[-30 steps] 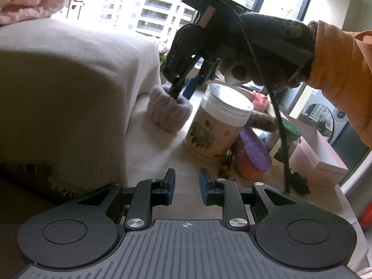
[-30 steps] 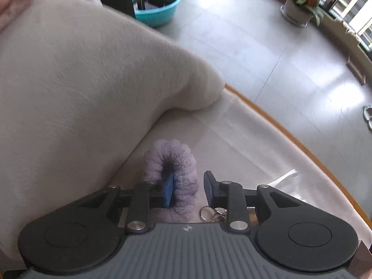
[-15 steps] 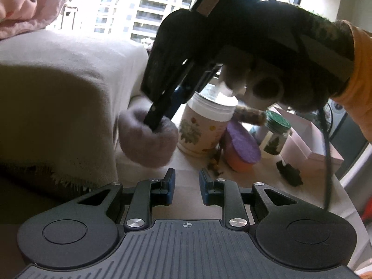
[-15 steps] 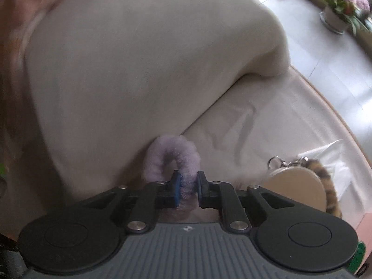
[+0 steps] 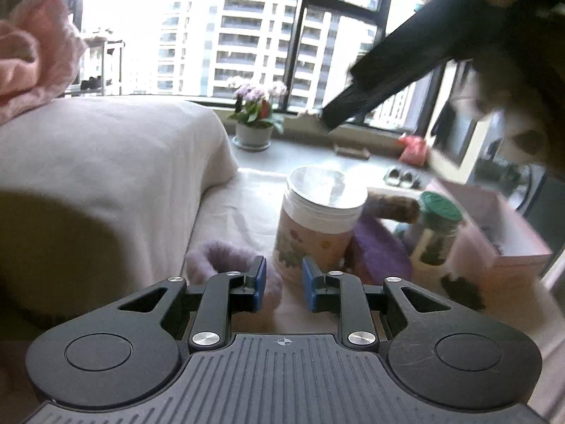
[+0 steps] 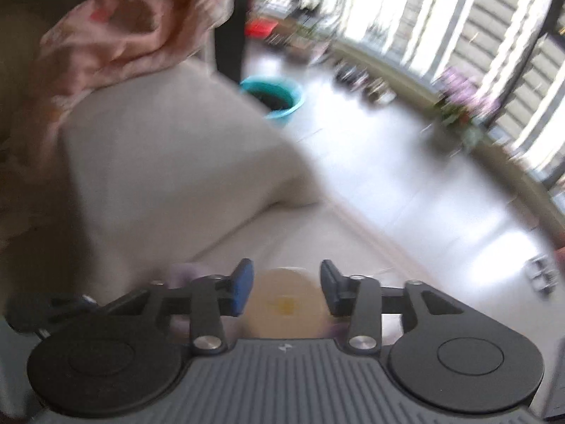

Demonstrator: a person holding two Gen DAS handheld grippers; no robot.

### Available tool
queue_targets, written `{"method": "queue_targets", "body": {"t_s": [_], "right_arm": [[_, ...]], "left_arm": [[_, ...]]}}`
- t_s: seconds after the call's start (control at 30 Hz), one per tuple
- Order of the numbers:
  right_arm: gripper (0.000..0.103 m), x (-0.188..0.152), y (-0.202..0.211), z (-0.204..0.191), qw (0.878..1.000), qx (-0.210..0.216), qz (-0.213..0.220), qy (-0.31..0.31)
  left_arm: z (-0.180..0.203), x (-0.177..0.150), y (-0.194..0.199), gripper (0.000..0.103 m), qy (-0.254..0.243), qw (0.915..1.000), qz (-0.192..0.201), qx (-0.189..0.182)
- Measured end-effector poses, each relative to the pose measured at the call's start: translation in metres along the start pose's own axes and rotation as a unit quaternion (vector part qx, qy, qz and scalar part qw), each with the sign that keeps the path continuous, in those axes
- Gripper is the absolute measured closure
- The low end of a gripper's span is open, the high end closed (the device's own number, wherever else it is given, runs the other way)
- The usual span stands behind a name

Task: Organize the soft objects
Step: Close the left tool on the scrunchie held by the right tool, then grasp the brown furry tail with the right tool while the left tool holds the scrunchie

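A fluffy lilac scrunchie (image 5: 226, 265) lies on the cloth-covered table just ahead of my left gripper (image 5: 281, 284), partly behind its left finger. The left gripper is open and empty, low over the table. My right gripper (image 6: 286, 291) is open and empty, lifted above the table; its view is blurred. Below it shows the round lid of the floral tub (image 6: 286, 305), and a faint lilac patch of the scrunchie (image 6: 183, 272) at its left finger. In the left wrist view the right gripper's dark body (image 5: 406, 70) hangs high at the upper right.
A floral tub with a white lid (image 5: 319, 226) stands ahead. Right of it are a purple and orange soft item (image 5: 381, 251), a brown furry piece (image 5: 392, 206), a green-lidded jar (image 5: 436, 229) and a pink box (image 5: 494, 226). A cream cushion (image 5: 99, 176) with pink cloth (image 5: 31, 53) fills the left.
The right gripper carried the scrunchie toward me, opened and let it go on the table, then rose away. The left gripper stayed open and shifted little.
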State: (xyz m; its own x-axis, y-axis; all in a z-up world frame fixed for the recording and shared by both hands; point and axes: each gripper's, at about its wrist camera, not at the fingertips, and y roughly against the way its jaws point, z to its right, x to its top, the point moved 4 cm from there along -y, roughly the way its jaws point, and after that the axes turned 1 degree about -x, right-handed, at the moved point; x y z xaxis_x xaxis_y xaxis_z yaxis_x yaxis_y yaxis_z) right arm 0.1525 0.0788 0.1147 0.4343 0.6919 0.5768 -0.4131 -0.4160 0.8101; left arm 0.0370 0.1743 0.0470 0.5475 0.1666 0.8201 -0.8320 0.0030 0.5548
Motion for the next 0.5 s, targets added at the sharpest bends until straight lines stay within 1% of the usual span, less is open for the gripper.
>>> {"method": "queue_targets", "body": {"t_s": [0.03, 0.07, 0.1, 0.13, 0.17, 0.2, 0.23, 0.27, 0.37, 0.4, 0.47, 0.5], "right_arm": [[0.05, -0.005, -0.003, 0.015, 1.0, -0.013, 0.014, -0.004], [0.05, -0.013, -0.006, 0.025, 0.999, -0.025, 0.025, -0.008], [0.05, -0.019, -0.008, 0.037, 0.999, -0.033, 0.028, -0.012], [0.05, -0.022, -0.009, 0.048, 0.999, -0.032, 0.025, -0.018], [0.05, -0.027, -0.012, 0.06, 0.999, -0.022, 0.018, -0.03], [0.05, -0.029, -0.013, 0.071, 0.999, -0.009, 0.01, -0.042], [0.05, -0.032, -0.017, 0.079, 0.999, 0.005, -0.002, -0.054], [0.05, -0.035, -0.023, 0.086, 0.998, 0.019, -0.012, -0.061], [0.051, -0.042, -0.044, 0.096, 0.997, 0.038, -0.037, -0.059], [0.051, -0.042, -0.054, 0.091, 0.996, 0.048, -0.049, -0.063], [0.059, -0.04, -0.074, 0.093, 0.99, 0.073, -0.077, -0.089], [0.061, -0.041, -0.082, 0.094, 0.987, 0.082, -0.089, -0.104]], "left_arm": [[0.001, 0.002, -0.007, 0.078, -0.005, 0.9999, -0.009, 0.003], [0.001, 0.003, -0.016, 0.078, -0.009, 0.9998, -0.018, 0.007], [0.001, 0.005, -0.024, 0.078, -0.012, 0.9994, -0.03, 0.015], [0.001, 0.005, -0.032, 0.078, -0.018, 0.9986, -0.043, 0.026], [0.001, 0.003, -0.038, 0.078, -0.025, 0.9974, -0.055, 0.04], [-0.001, 0.001, -0.043, 0.074, -0.033, 0.9958, -0.067, 0.054], [-0.003, -0.001, -0.047, 0.072, -0.035, 0.9942, -0.079, 0.064], [-0.006, -0.004, -0.051, 0.07, -0.035, 0.9935, -0.086, 0.067], [-0.011, -0.01, -0.051, 0.069, -0.033, 0.9933, -0.09, 0.064], [-0.011, -0.011, -0.051, 0.069, -0.034, 0.9935, -0.09, 0.061], [-0.011, -0.013, -0.053, 0.071, -0.035, 0.9931, -0.1, 0.051], [-0.012, -0.016, -0.057, 0.071, -0.032, 0.9928, -0.107, 0.043]]}}
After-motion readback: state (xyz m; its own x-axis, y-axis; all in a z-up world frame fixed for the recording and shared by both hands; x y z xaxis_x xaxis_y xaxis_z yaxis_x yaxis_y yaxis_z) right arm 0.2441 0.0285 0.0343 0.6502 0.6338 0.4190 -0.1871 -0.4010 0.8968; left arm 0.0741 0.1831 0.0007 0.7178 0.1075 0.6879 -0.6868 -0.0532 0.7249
